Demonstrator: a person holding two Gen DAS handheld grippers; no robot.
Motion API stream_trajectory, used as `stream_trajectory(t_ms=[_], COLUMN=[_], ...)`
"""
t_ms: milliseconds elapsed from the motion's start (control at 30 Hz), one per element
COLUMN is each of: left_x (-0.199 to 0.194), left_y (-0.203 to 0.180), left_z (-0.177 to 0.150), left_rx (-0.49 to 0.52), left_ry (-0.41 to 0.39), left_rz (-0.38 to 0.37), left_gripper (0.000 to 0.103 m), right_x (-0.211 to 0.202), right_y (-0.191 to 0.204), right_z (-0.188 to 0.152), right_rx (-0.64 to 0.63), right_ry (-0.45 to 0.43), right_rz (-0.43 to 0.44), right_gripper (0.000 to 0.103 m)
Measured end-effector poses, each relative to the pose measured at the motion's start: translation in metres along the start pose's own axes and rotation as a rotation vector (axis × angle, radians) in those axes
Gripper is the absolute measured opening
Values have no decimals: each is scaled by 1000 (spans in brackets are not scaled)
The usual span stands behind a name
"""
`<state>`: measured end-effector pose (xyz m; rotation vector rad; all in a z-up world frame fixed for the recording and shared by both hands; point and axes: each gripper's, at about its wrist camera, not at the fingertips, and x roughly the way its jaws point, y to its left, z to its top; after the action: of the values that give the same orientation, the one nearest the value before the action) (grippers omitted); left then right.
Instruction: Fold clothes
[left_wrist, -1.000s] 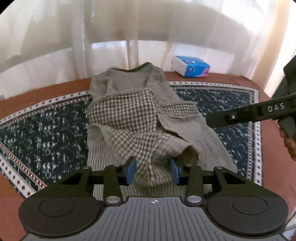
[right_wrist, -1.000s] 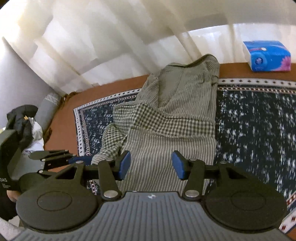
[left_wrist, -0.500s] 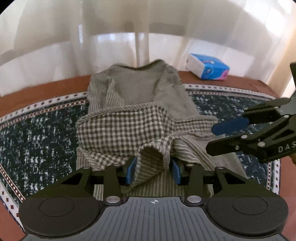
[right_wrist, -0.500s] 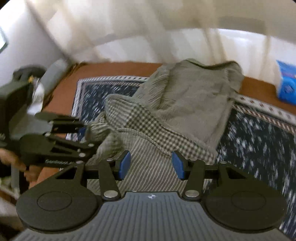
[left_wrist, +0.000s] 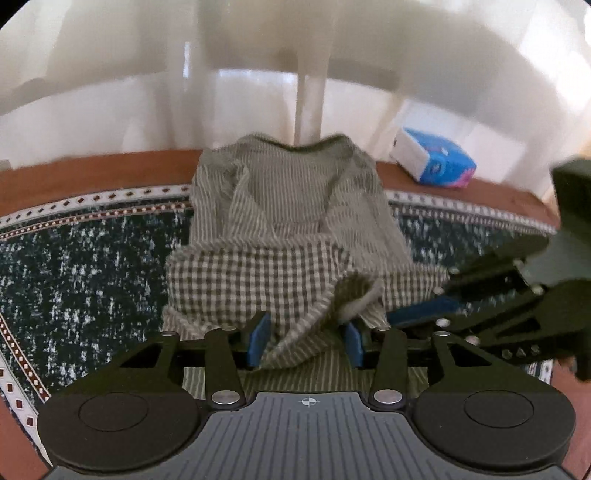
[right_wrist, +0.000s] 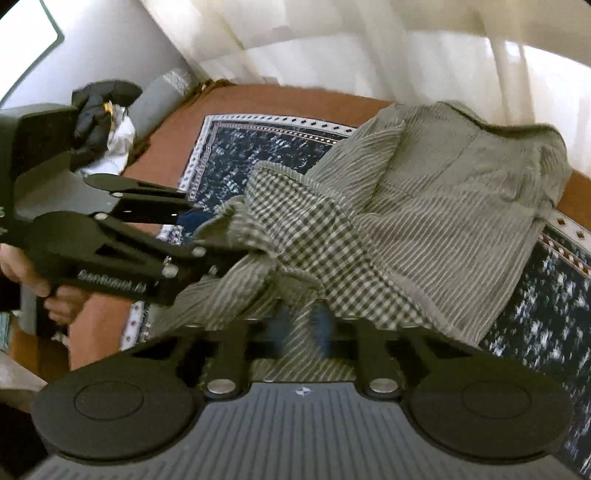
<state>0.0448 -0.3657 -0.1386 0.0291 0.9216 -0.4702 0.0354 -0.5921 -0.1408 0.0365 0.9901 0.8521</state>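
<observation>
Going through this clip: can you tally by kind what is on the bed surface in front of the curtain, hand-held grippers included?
Garments: 1, the striped and checked shirt
Patterned rugs: 1
Tissue packs: 1, blue and white
Hand-held grippers: 2, the left and the right
Total: 5
</observation>
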Motion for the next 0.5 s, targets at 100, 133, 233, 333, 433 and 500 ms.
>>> stream_trajectory(t_ms=[100,133,233,333,433,500], left_x=[4,7,17,28,41,49], left_y=[0,-1,-1,-3,-6,-8], left_z=[4,5,8,9,8,6], left_rx=[5,8,19,38,73,95], left_ry=[-1,2,11,23,39,45], left_rz=[8,8,12,36,61,76], left_gripper=[60,60,61,64,67,68], right_x=[-24,-32,-53,-64,-73,-77], right_y=[1,2,6,10,15,19], right_z=[-7,-8,-13,-15,-15,-14], right_rx=[41,48,68,72,73,72], right_ry=[-64,-85,-139,-161,-183,-198], right_rz=[-17,-26,-36,-44,-51,-51], right_gripper=[6,5,4,4,3,3])
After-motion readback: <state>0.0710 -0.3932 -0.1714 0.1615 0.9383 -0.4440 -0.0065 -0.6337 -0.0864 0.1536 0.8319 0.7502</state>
